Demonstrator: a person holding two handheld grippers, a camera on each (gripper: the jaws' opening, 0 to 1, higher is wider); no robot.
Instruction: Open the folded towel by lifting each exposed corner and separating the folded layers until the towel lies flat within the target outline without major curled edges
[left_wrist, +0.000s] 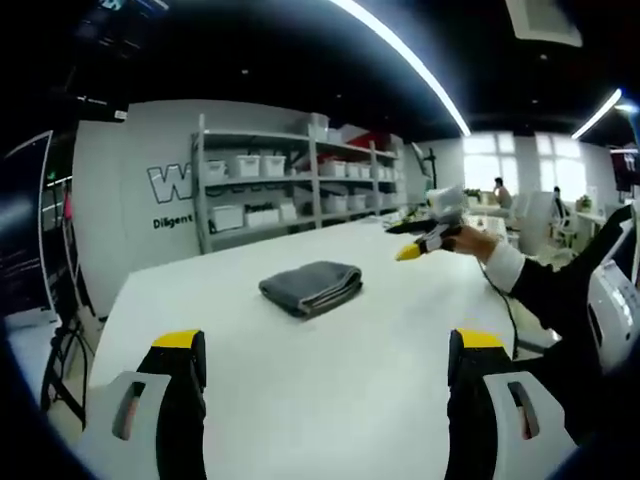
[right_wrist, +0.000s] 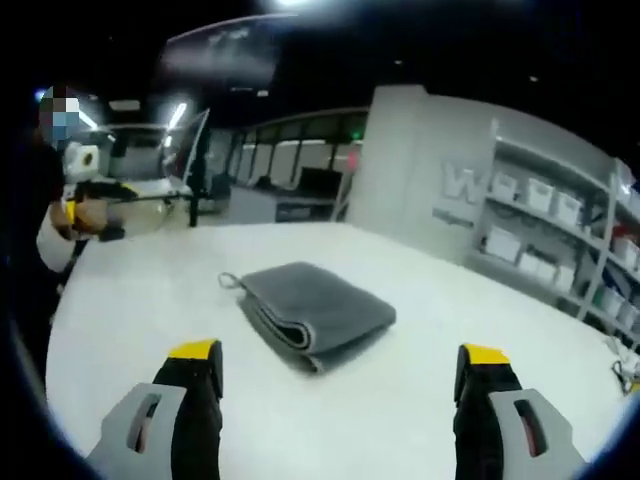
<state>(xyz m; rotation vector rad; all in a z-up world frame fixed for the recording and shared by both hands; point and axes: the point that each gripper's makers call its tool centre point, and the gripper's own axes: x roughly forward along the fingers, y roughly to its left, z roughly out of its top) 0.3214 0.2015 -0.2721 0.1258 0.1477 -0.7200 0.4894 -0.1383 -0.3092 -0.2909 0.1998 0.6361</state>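
A dark grey towel (left_wrist: 312, 287), folded into a thick stack, lies on the white table (left_wrist: 300, 400). In the left gripper view my left gripper (left_wrist: 330, 342) is open, its yellow-tipped jaws wide apart and short of the towel. A hand holds my right gripper (left_wrist: 418, 247) above the table to the towel's right. In the right gripper view the towel (right_wrist: 318, 315) shows its folded layers toward me and a small loop at its far left corner. My right gripper (right_wrist: 340, 352) is open, with nothing between its jaws. The left gripper (right_wrist: 100, 195) hovers at far left.
Metal shelves with white bins (left_wrist: 270, 190) stand behind the table against a lettered wall. The table's near left edge (left_wrist: 105, 330) drops to the floor. A person's dark sleeve (left_wrist: 560, 300) and white equipment (left_wrist: 615, 300) sit at right. Desks and chairs (left_wrist: 540, 215) lie beyond.
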